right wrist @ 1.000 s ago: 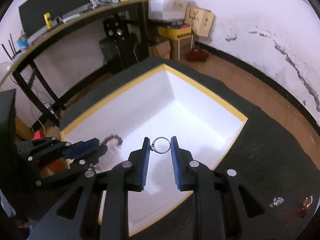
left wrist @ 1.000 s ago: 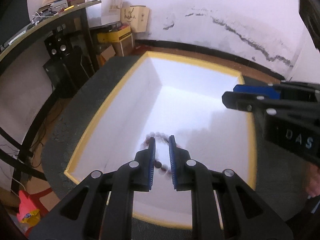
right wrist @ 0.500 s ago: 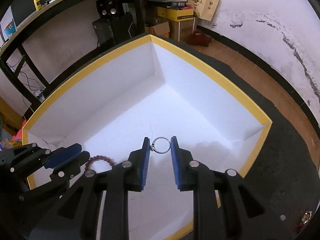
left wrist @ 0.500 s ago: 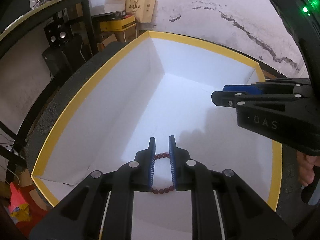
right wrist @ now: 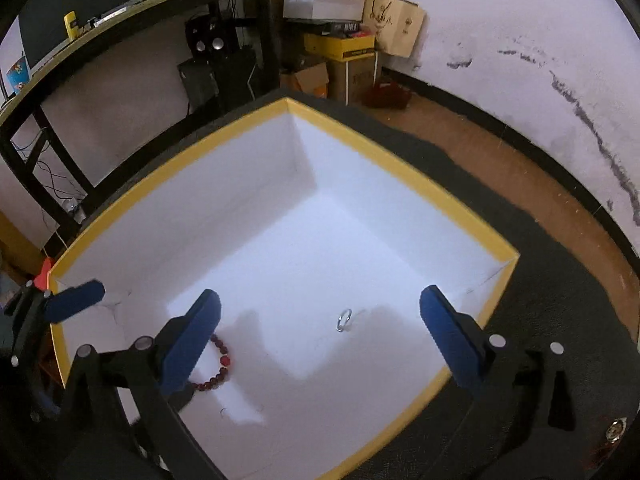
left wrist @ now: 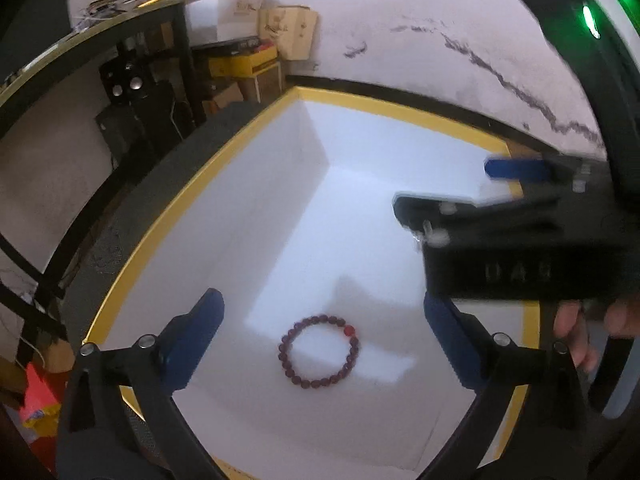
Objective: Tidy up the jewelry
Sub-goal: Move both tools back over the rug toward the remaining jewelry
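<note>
Opening wide, the left hand-held gripper (left wrist: pixel 322 326) hangs over the white inside of the yellow-rimmed box (left wrist: pixel 168 216), its blue pads well apart and nothing pressed between them; the bead bracelet (left wrist: pixel 319 352) lies flat on the box floor just below and ahead of the gap, roughly centred, a closed loop with no real long axis. The right hand-held gripper (right wrist: pixel 320 318) is likewise opening with its pads clear of everything, and the small metal ring (right wrist: pixel 344 320) sits in the box just ahead of its gap, seemingly standing on edge, though it is too small to be sure. From the right one, the bracelet lies off past its left finger, nearer the left hand-held gripper. Both pieces look delivered, so the next move probably calls for lifting straight out without brushing either.
</note>
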A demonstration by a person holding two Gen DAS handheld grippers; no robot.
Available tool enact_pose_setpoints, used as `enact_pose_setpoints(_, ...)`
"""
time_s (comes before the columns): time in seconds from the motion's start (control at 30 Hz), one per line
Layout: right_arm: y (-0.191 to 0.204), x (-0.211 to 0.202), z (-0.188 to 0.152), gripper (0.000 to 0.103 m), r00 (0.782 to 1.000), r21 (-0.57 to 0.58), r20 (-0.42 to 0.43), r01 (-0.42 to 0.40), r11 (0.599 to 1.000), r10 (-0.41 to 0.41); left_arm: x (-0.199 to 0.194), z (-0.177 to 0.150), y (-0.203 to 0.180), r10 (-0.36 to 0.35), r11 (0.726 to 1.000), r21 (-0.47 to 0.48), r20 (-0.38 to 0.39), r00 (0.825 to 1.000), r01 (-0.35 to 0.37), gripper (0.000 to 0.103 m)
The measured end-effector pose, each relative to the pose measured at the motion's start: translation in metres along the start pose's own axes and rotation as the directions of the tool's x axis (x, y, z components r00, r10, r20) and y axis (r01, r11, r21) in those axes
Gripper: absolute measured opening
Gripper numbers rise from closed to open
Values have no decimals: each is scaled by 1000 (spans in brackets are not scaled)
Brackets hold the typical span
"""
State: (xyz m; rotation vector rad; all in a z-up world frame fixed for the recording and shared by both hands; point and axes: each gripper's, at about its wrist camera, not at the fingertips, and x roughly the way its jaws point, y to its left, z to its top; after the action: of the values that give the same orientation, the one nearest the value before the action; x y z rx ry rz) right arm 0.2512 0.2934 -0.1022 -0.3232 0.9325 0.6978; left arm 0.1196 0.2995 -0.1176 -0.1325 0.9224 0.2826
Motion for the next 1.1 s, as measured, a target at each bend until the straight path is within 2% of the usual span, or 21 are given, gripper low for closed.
enact_pose_setpoints(0.3, -8, -17, -1, 97, 1000, 35, 19, -16, 999, 15, -5, -2, 5, -9, 1000, -21, 0, 1000, 9, 98)
enact_pose_setpoints(0.47, -12, -41, -9, 97, 999, 50, 42, -21, 999, 19, -9, -3, 4, 1, 1000, -19, 5, 1000, -1, 98)
enact_pose_setpoints(0.87, -79, -165, -86, 97, 989, 156, 141, 18, 988, -40, -37, -6, -30, 27, 999, 41, 44, 999, -29, 98)
enact_pose_setpoints(1.0, -97, -196, -112, 97, 984, 188, 167, 29, 982, -61, -46, -8, -42, 7, 999, 36, 48, 999, -9, 98)
enact_pose_setpoints(1.1, -113, -222, -136, 97, 976, 209, 197, 55, 976, -97, -60, -9, -60, 0, 999, 46, 85, 996, -4, 98)
